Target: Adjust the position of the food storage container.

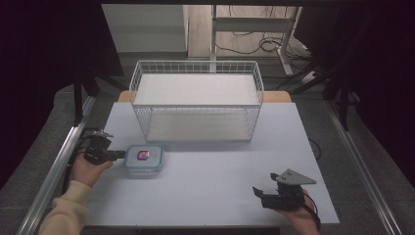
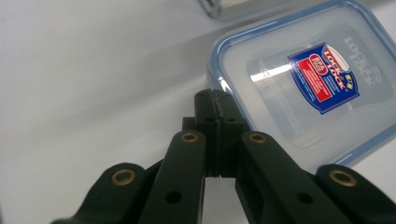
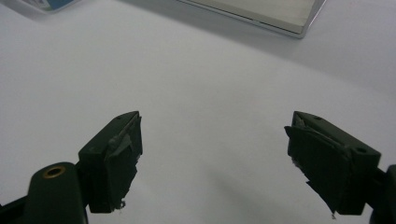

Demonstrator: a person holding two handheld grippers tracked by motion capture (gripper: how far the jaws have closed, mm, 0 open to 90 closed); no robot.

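The surface (image 1: 210,186) is a pale, matte, smooth sheet that carries everything described here. At its far middle stands the wire basket (image 1: 195,100), a rectangular cage of thin white mesh with a flat light panel as its floor. The food container (image 1: 144,159) lies on the surface just in front of the basket's near left corner; it is a low, rounded-corner box of clear plastic, its lid glossy with a blue rim and a red-and-blue printed label (image 2: 324,77) at the centre. Left of the container, the left claw (image 1: 119,155) has its jaws pressed together, holding nothing, tips at the lid's rim; whether they touch it cannot be told. The right claw (image 1: 264,188) rests well to the right of the container, near the surface's front edge, jaws spread wide and empty; its worn black pads (image 3: 122,154) show frayed lining.

The step in hand appears to be nudging or gripping the container from its left side. To do it well, keep the left claw low and square to the rim, since smooth plastic on a smooth surface will likely slide or swivel if pushed off-centre.
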